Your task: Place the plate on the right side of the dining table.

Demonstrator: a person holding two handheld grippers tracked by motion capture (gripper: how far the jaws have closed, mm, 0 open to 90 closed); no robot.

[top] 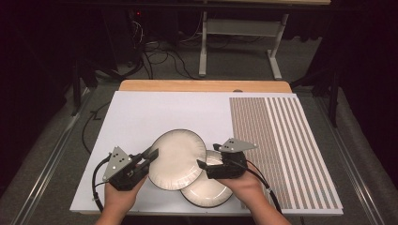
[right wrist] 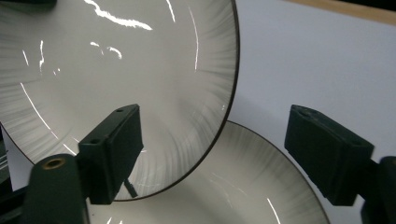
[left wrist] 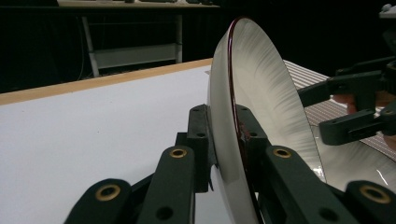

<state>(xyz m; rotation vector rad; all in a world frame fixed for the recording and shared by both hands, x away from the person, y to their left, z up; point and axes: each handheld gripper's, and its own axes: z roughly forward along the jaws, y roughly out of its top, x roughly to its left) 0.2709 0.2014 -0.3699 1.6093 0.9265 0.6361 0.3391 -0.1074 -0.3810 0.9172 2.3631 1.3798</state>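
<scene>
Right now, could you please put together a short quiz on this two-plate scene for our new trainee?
1. True or false: the left gripper is clamped on the rim of the upper plate.
2. How do the right gripper jaws stand? A) pressed on the lower plate B) apart, with the upper plate's rim between them, pads not pressing C) shut on nothing
3. Fill in: the lower plate lies on the white ___, partly under the upper plate.

Key: 1 true; 2 B; 3 board.
</scene>
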